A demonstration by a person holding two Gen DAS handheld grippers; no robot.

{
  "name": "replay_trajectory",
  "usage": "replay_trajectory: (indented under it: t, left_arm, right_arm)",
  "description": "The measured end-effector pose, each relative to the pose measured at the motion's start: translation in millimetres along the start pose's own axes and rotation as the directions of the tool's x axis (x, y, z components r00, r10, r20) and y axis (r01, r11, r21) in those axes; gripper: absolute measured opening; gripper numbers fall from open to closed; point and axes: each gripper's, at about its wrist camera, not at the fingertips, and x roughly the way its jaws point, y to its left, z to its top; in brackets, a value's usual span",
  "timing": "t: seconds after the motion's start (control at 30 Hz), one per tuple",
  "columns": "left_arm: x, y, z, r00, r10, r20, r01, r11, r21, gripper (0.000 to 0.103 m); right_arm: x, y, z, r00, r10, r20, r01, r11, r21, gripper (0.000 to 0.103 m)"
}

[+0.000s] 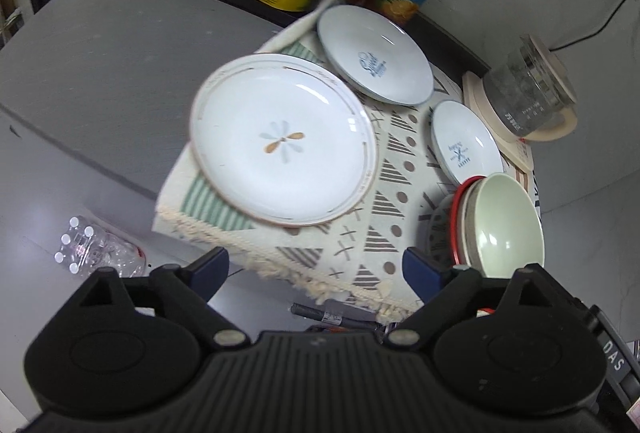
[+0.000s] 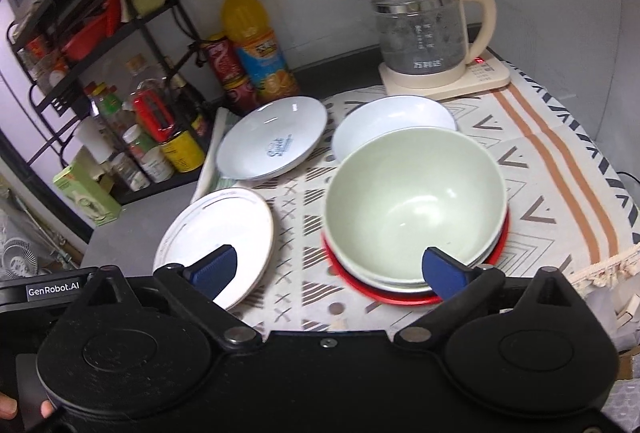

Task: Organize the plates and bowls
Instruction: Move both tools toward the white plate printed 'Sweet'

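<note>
A white plate with a flower mark (image 1: 284, 145) (image 2: 216, 237) lies on the patterned cloth (image 1: 384, 193) (image 2: 532, 169). Beyond it sit a plate with blue lettering (image 1: 374, 55) (image 2: 274, 145) and a smaller white dish (image 1: 466, 143) (image 2: 394, 115). A pale green bowl (image 1: 506, 221) (image 2: 414, 199) tops a stack of bowls over a red-rimmed plate (image 2: 384, 293). My left gripper (image 1: 320, 271) hangs open above the cloth's fringed edge, nothing between its fingers. My right gripper (image 2: 332, 269) is open too, its blue pads over the flower plate and the stack's near rim, gripping neither.
A glass kettle (image 2: 424, 29) (image 1: 528, 93) on its cream base stands at the cloth's far end. Bottles, cans and jars crowd a black rack (image 2: 100, 45) and the back wall; an orange juice bottle (image 2: 256, 41) stands there. A clear plastic bottle (image 1: 96, 253) lies below the table.
</note>
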Motion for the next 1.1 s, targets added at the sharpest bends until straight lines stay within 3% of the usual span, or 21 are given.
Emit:
replay_trajectory:
  t: [0.13,0.67,0.97,1.1]
  left_arm:
    - [-9,18,-2,1.000,-0.002,0.024,0.003,0.999,-0.032,0.103]
    - [-32,49,11,0.993,-0.009,0.115,0.017,0.997,-0.075,0.103]
    - [-10,41,33,0.993,-0.023,0.119,0.035,0.994,-0.102,0.103]
    - [4,33,52,0.995,0.007,0.098,0.005,0.993,-0.118,0.103]
  right_arm:
    - [-1,13,-7,1.000,0.015,0.001,-0.015,1.000,-0.018,0.103]
    - [8,52,-5,1.000,0.026,0.006,-0.026,0.995,-0.094,0.103]
    - [27,63,13,0.999,0.039,-0.033,-0.043,0.988,-0.150,0.103]
    - [48,61,32,0.999,0.026,-0.035,-0.031,0.988,-0.150,0.103]
